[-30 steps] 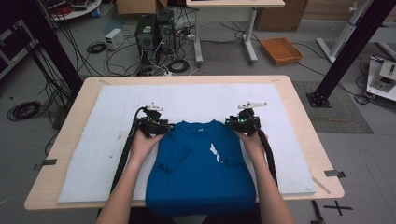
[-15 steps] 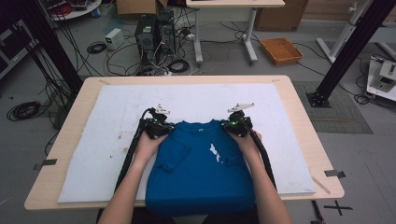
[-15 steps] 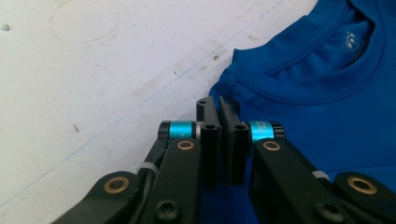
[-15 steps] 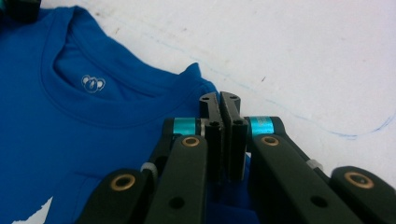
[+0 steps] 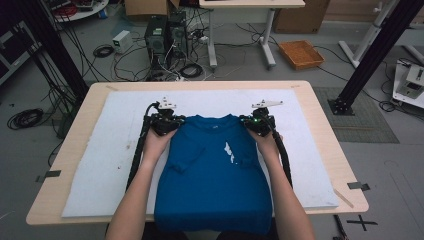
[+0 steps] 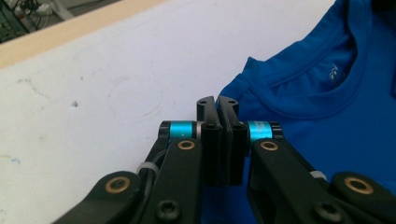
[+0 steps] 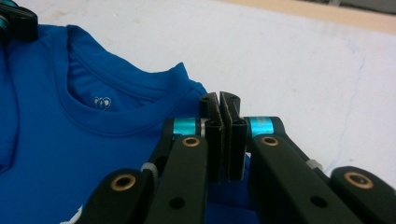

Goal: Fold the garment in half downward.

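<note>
My left fingers [image 6: 206, 140] are pressed together on the shirt [image 6: 327, 116]; they pinch its shoulder corner just beside the collar [image 6: 308, 107], and blue cloth runs in under the pads and shows below them; to the outer side of these fingers lies the bare white mat [image 6: 93, 93], and beyond it a strip of the wooden surface [image 6: 70, 28].

My right fingers [image 7: 211, 140] are pressed together too, pinching the shirt's [image 7: 46, 140] other shoulder corner; the collar [image 7: 93, 123] curves away to the inner side of them, with a small pale logo [image 7: 102, 101] inside the neck; on their outer side the mat [image 7: 303, 60] is bare; far across the collar, at the edge of this view, I see the tip of my left fingers [image 7: 14, 16].

From above, the shirt [image 5: 215, 175] lies flat and face up between my forearms, neck away from me, its hem hanging over the near edge of the surface [image 5: 67, 165]; both sleeves are folded in over the chest, and a white mark [image 5: 229, 151] sits on the front, nearer the right fingers [image 5: 259, 125] than the left fingers [image 5: 167, 124]; both pairs sit at the far corners of the shirt, well apart, with the neck opening between them; the mat [image 5: 100, 160] spreads out past each of them; my cables trail back along my arms.
</note>
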A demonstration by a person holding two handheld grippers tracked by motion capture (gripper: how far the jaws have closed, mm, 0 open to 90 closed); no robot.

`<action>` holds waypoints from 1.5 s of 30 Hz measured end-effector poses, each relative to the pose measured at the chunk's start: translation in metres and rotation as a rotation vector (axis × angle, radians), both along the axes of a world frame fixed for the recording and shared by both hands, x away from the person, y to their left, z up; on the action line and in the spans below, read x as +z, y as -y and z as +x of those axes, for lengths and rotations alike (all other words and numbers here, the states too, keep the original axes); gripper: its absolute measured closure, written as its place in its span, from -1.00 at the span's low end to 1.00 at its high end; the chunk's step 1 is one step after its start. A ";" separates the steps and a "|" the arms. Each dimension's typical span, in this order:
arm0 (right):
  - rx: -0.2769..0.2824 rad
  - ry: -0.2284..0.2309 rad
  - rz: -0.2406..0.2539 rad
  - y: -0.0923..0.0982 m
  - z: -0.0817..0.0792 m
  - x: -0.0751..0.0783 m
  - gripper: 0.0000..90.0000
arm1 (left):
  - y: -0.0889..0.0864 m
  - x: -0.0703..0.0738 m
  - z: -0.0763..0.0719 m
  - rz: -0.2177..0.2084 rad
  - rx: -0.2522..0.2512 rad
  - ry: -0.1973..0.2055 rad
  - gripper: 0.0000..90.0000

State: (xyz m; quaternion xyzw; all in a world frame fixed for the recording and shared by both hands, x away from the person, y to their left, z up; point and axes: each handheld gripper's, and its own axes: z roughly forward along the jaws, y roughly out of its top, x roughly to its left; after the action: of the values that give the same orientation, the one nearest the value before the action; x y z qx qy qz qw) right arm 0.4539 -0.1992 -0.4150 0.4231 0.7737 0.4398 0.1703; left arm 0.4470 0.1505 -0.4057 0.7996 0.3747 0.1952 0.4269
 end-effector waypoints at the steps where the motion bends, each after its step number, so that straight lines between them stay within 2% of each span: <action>1: 0.002 0.003 0.003 0.000 -0.003 0.003 0.98 | -0.001 0.002 -0.003 -0.005 -0.008 0.008 0.95; 4: 0.016 0.033 0.020 0.002 -0.017 0.012 0.98 | -0.003 0.010 -0.016 -0.014 -0.032 0.032 0.95; 7: 0.031 0.064 0.035 0.005 -0.033 0.017 0.98 | -0.005 0.018 -0.032 -0.011 -0.059 0.081 0.95; 9: 0.037 0.081 0.050 0.007 -0.046 0.021 0.98 | -0.006 0.022 -0.043 -0.021 -0.081 0.101 0.95; 13: 0.056 0.116 0.063 0.012 -0.073 0.025 0.98 | -0.007 0.027 -0.068 -0.010 -0.120 0.138 0.95; 17: 0.092 0.163 0.029 0.014 -0.106 0.023 0.98 | -0.007 0.024 -0.097 0.013 -0.167 0.169 0.95; 22: 0.109 0.178 0.013 0.018 -0.140 0.013 0.98 | -0.008 0.012 -0.134 0.043 -0.211 0.194 0.95; 24: 0.109 0.175 0.002 0.018 -0.153 0.010 0.98 | -0.008 0.009 -0.146 0.063 -0.225 0.202 0.95; 27: 0.117 0.166 -0.005 0.020 -0.170 0.006 0.98 | -0.010 0.004 -0.162 0.062 -0.241 0.212 0.95; 29: 0.121 0.159 -0.016 0.021 -0.181 0.003 0.98 | -0.010 0.001 -0.172 0.063 -0.256 0.212 0.95; 33: 0.137 0.143 -0.038 0.022 -0.201 -0.004 0.98 | -0.009 -0.009 -0.191 0.091 -0.289 0.204 0.95; 37: 0.149 0.103 -0.052 0.025 -0.216 -0.015 0.98 | -0.007 -0.019 -0.204 0.102 -0.318 0.181 0.95; 41: 0.163 0.065 -0.058 0.025 -0.228 -0.022 0.96 | -0.005 -0.029 -0.213 0.132 -0.339 0.155 0.94; 45: 0.187 0.054 -0.080 0.024 -0.237 -0.025 0.94 | -0.005 -0.037 -0.223 0.171 -0.357 0.139 0.90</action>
State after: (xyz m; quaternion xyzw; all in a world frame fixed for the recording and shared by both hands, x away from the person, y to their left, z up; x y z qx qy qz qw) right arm 0.2165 -0.2230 -0.4401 0.3297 0.8220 0.4337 0.1661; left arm 0.2243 0.1560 -0.4424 0.8713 0.1787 0.2022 0.4100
